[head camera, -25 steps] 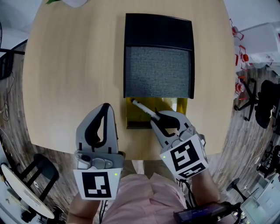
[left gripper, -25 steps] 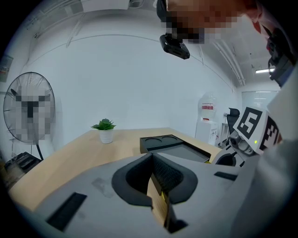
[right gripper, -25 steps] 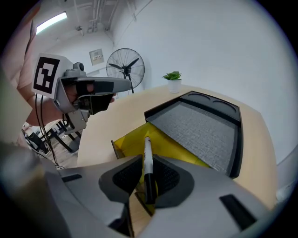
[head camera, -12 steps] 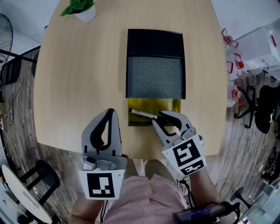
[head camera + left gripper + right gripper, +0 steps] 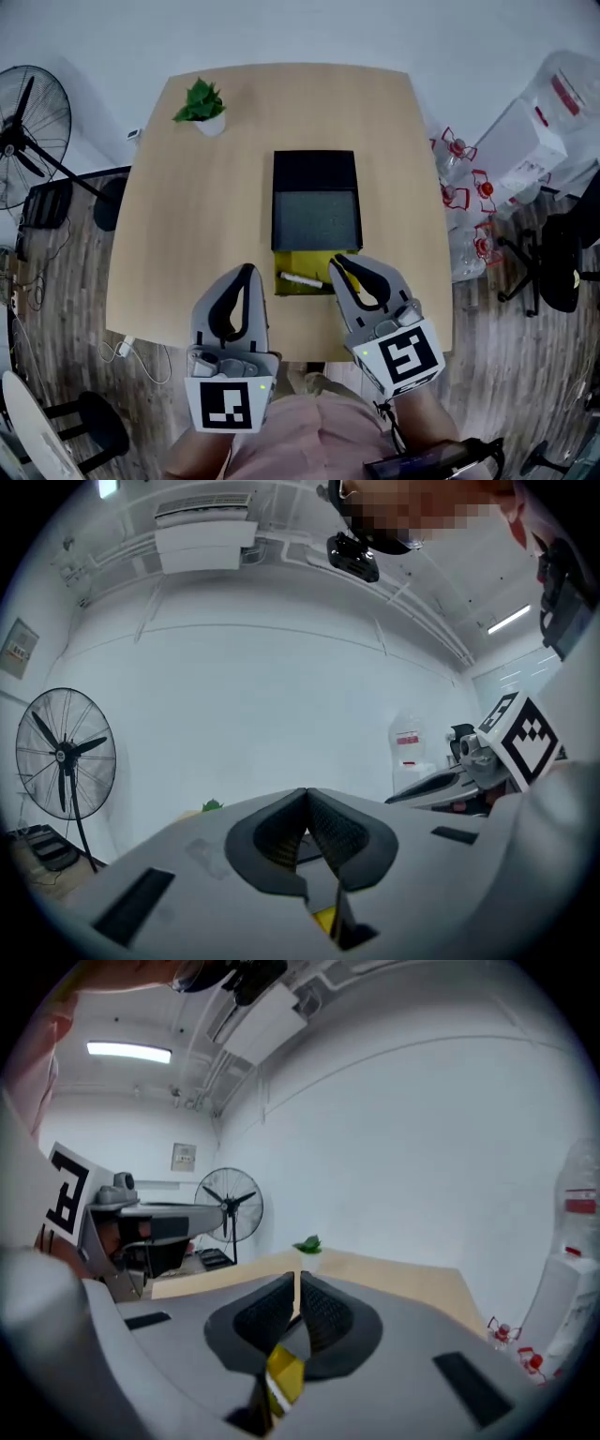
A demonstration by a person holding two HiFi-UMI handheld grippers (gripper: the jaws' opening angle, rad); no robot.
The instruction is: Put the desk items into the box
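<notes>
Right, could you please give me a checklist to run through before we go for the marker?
1. Box open: ok, its grey inside shows.
2. Room in the box: ok, it looks empty.
3. Marker reachable: ok, it lies uncovered on the yellow pad, just in front of the box.
4. Right gripper ready to grasp: not ok, it is shut and needs opening first.
5. Left gripper free: ok, shut on nothing.
6. Plant out of the way: ok, it stands at the table's far left corner.
</notes>
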